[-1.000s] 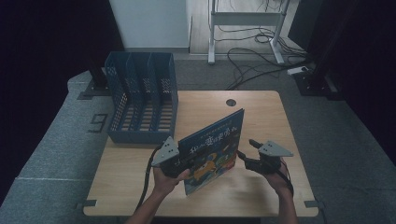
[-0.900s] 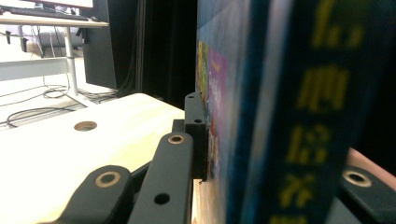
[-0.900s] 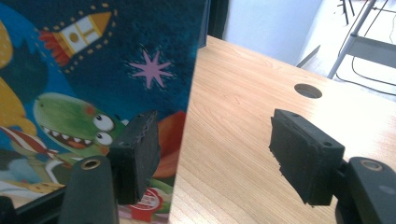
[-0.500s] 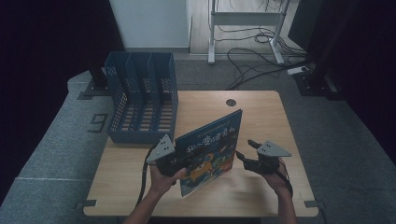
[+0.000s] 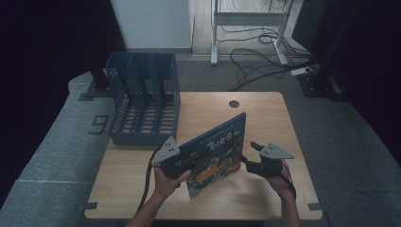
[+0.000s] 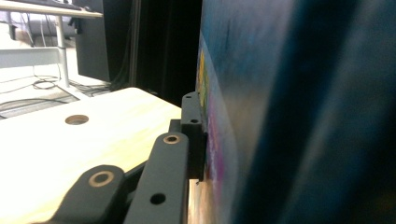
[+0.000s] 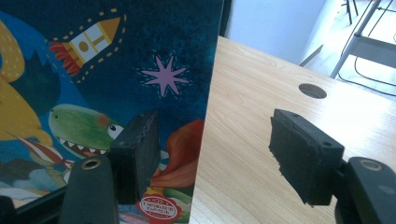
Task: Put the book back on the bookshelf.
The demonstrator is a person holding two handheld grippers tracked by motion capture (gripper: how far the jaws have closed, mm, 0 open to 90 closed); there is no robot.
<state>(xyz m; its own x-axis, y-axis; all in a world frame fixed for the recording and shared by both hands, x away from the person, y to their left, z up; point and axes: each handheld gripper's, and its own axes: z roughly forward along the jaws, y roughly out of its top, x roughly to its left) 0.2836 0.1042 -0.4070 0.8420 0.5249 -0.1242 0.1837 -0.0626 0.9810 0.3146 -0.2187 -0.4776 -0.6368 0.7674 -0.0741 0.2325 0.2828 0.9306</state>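
Jaws of the left gripper [image 5: 182,163] pinched on the near edge of the picture book [image 5: 215,153], one black pad pressed flat to the cover in the left gripper view; jaws of the right gripper [image 5: 253,158] spread wide, the book's edge standing between them, unclamped. Book tilted up on its lower edge over the wooden table [image 5: 265,113], probably so as to slide upright into the blue file rack [image 5: 144,106] at the far left. Both forearms low, wrists turned inward toward the cover.
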